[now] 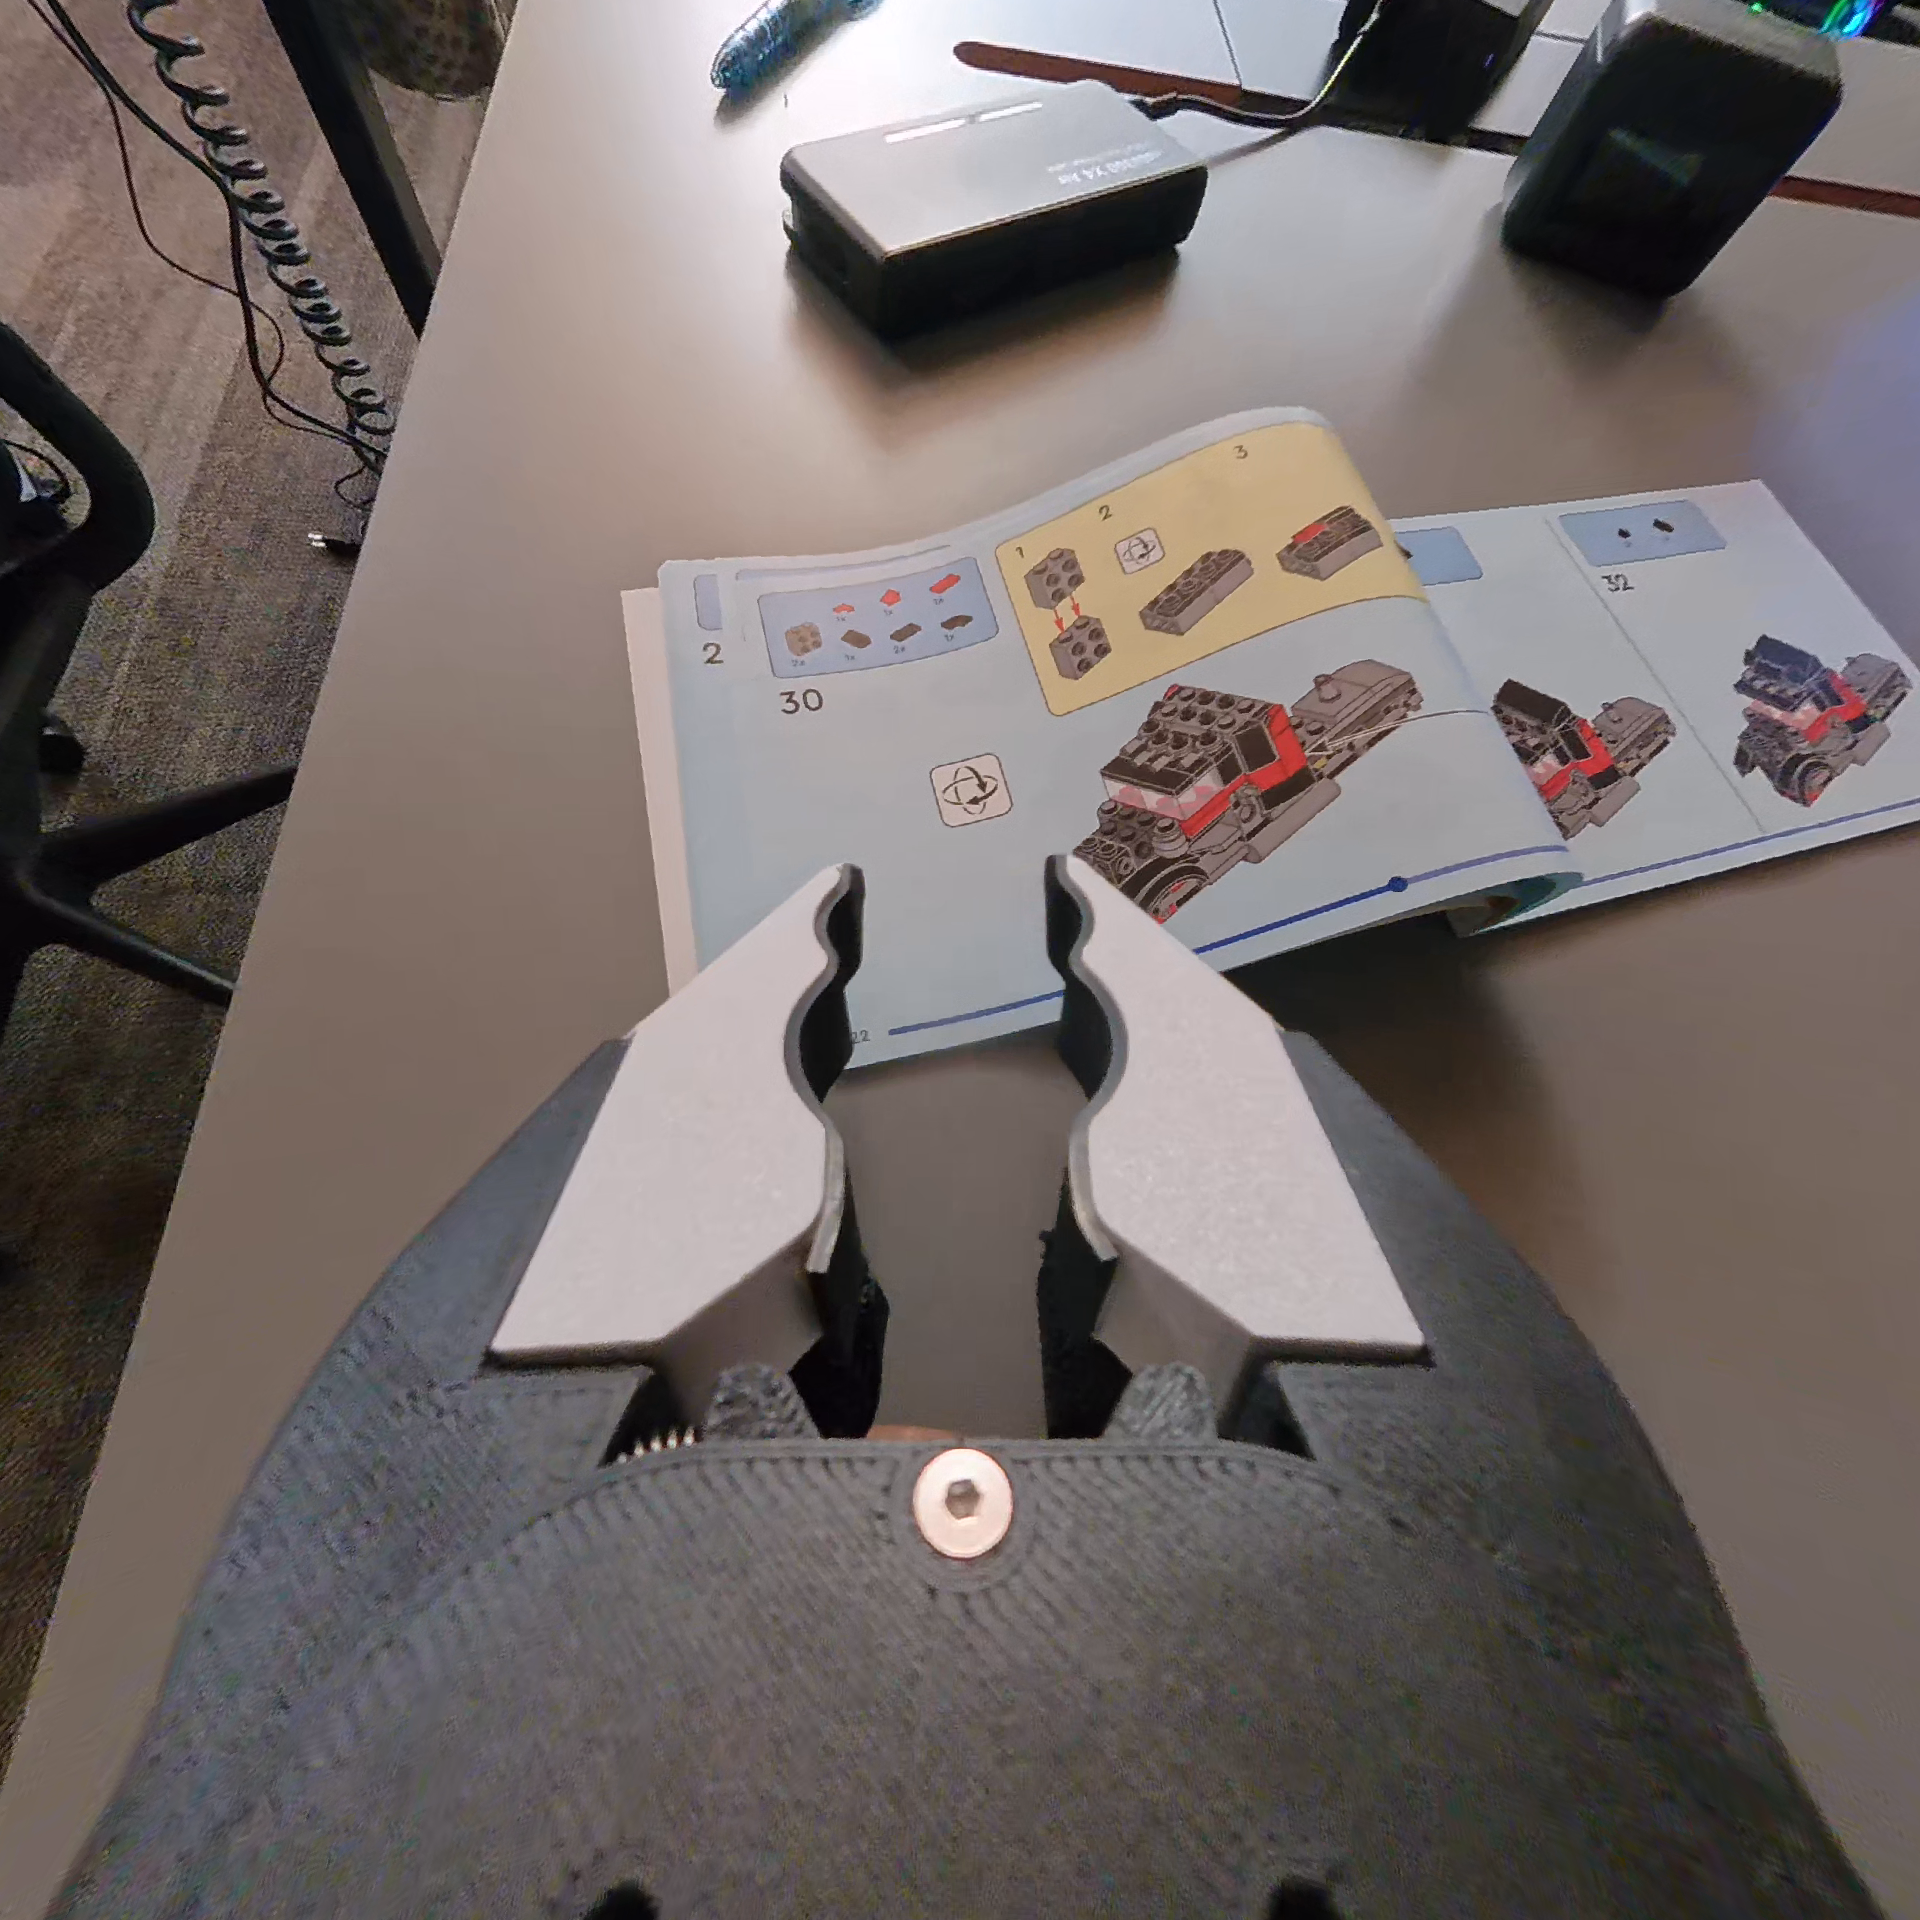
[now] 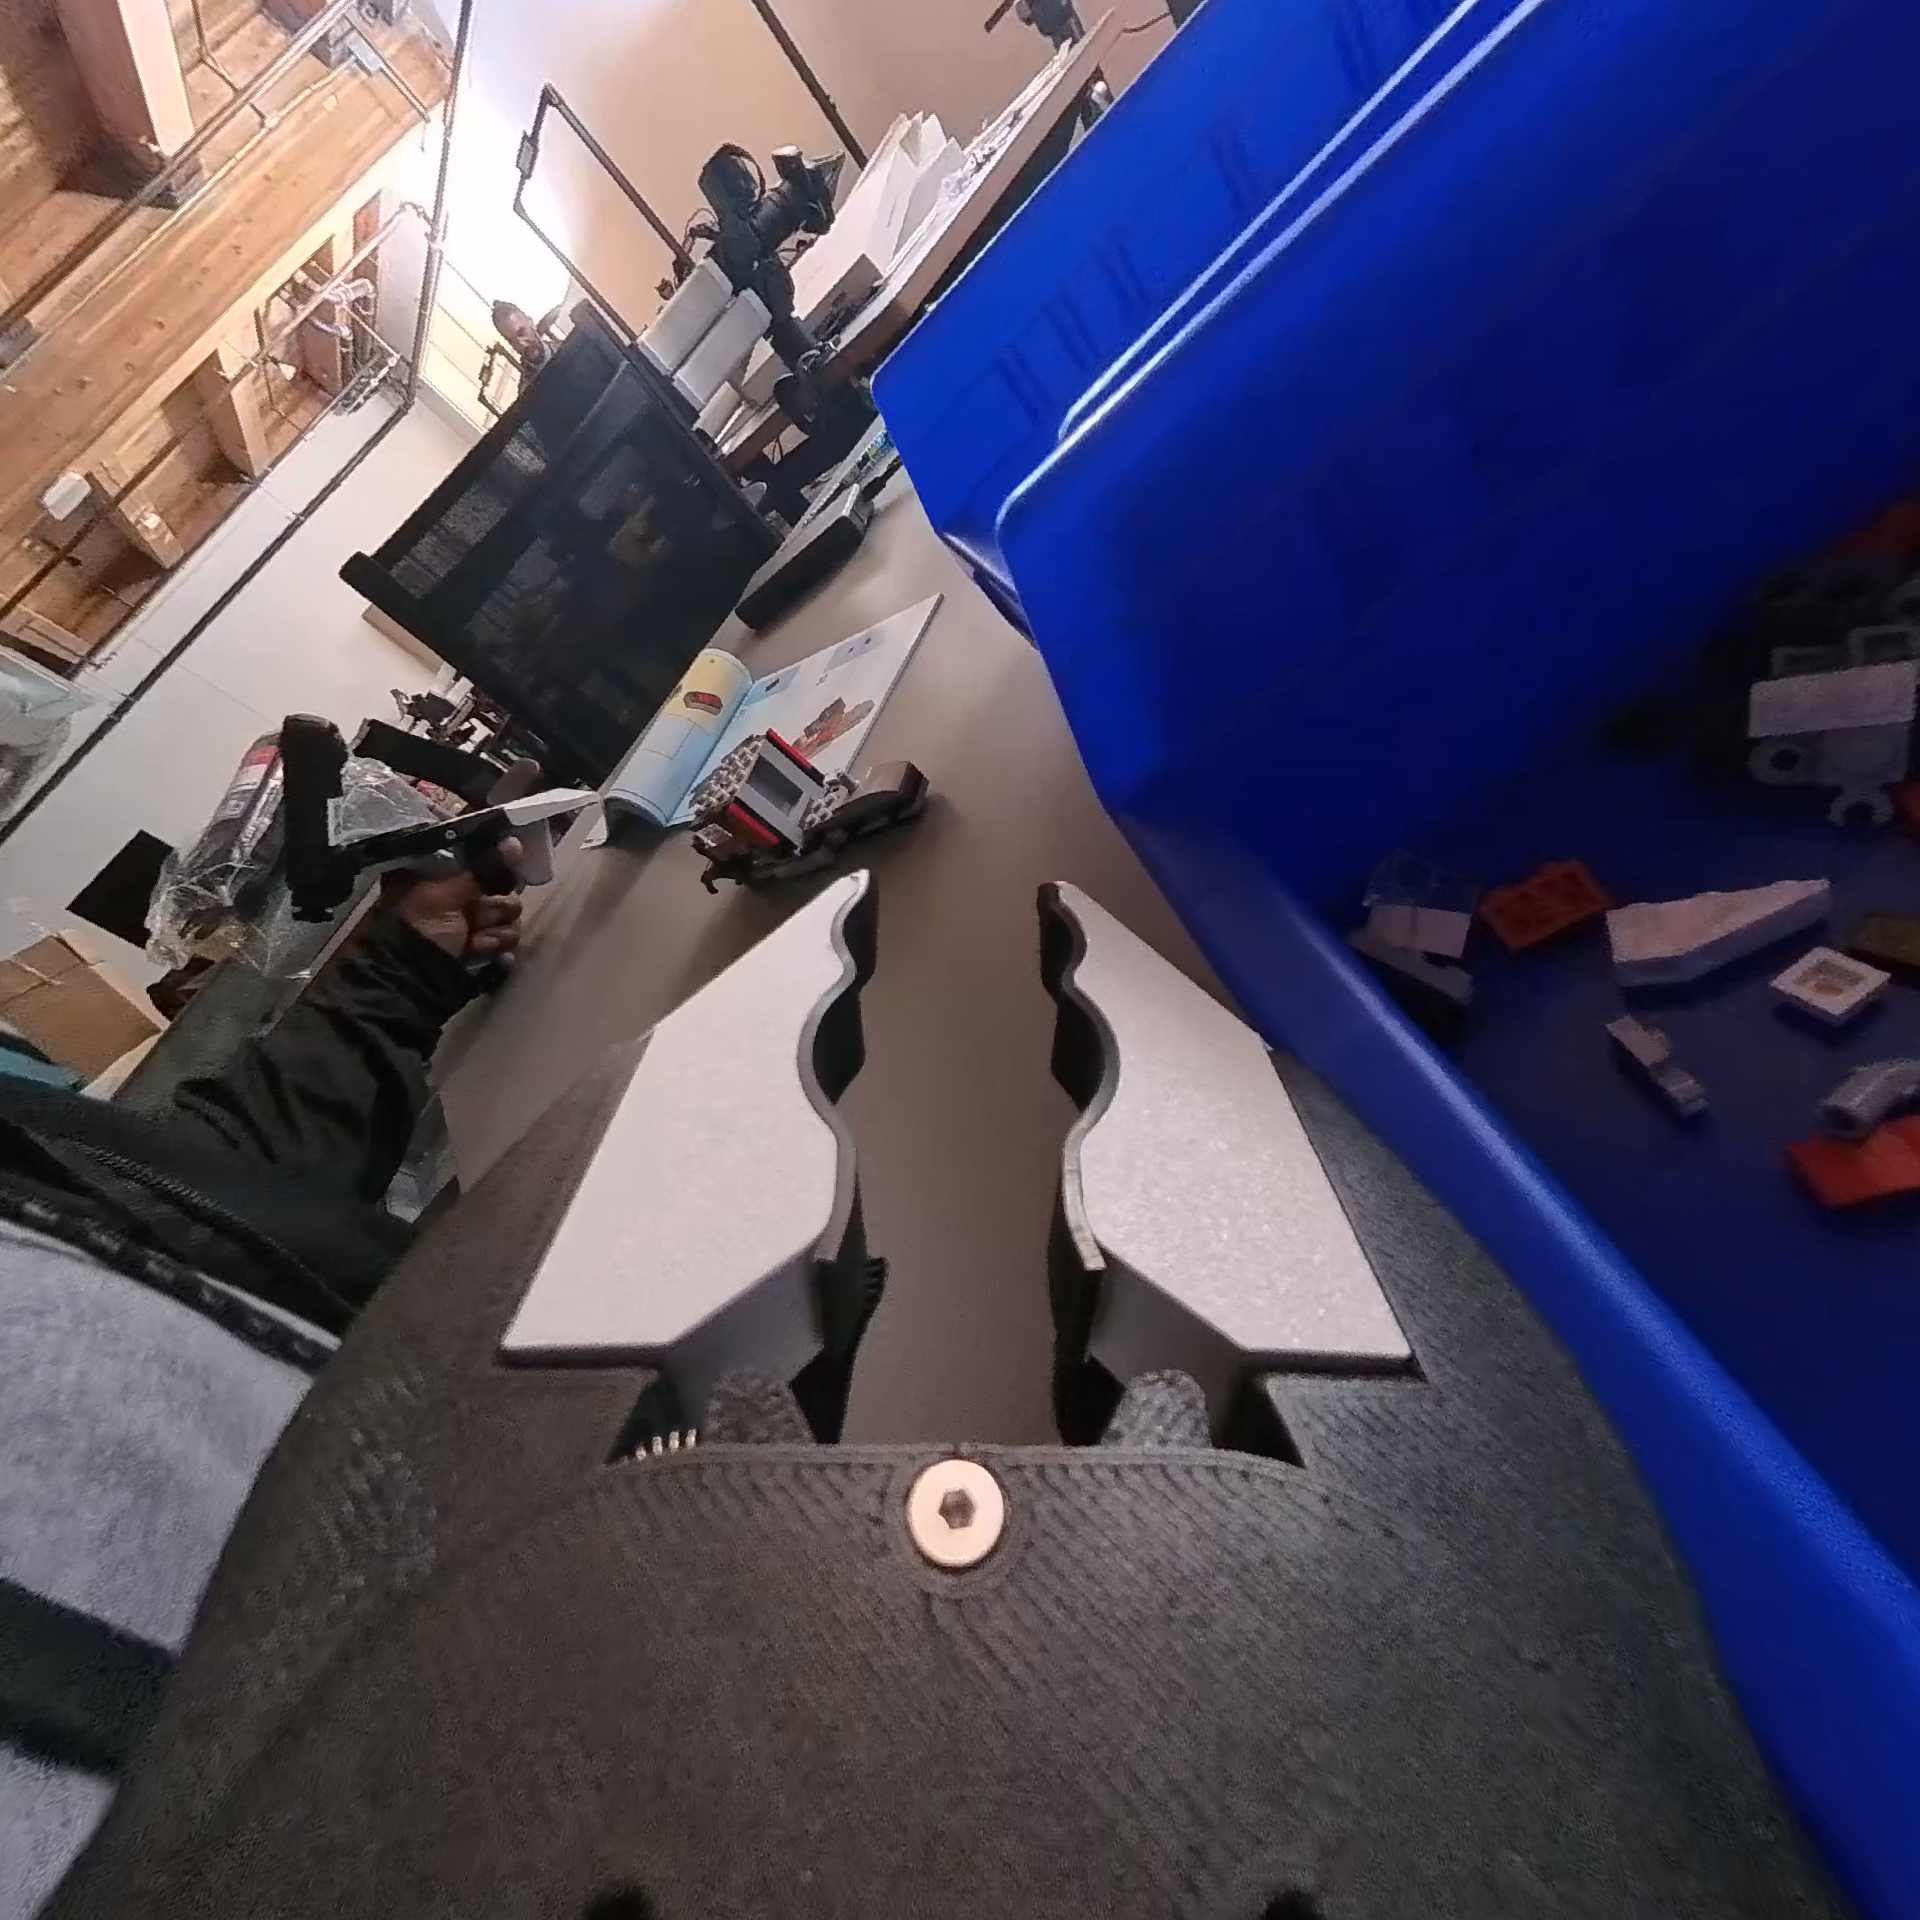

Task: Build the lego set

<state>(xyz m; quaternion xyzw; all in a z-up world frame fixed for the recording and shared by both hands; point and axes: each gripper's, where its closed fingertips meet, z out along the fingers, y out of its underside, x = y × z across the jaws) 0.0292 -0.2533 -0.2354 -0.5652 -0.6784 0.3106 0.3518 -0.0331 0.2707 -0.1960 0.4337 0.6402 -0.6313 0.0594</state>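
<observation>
My left gripper [image 1: 954,883] is open and empty, hovering over the near edge of the open instruction booklet [image 1: 1143,707] on the brown table [image 1: 1558,1143]. My right gripper [image 2: 954,899] is open and empty, tilted, low over the table beside the blue bin [image 2: 1351,582]. The bin holds several loose bricks [image 2: 1714,925] in grey, red, white and black. The partly built red, grey and black vehicle [image 2: 805,821] stands on the table ahead of the right gripper, next to the booklet [image 2: 769,707]. The left gripper [image 2: 540,821], held in a hand, shows at the left in the right wrist view.
A black power brick [image 1: 987,197], a black box [image 1: 1662,145] and a blue pen [image 1: 779,36] lie behind the booklet. The table's left edge drops to carpet with a chair [image 1: 62,623] and cables. A second blue bin [image 2: 1091,260] stands behind the first. Spacing between my two grippers at the tips: around 55 cm. The blue pen [image 1: 779,36] sits 30 cm or so from the ends of my left fingers.
</observation>
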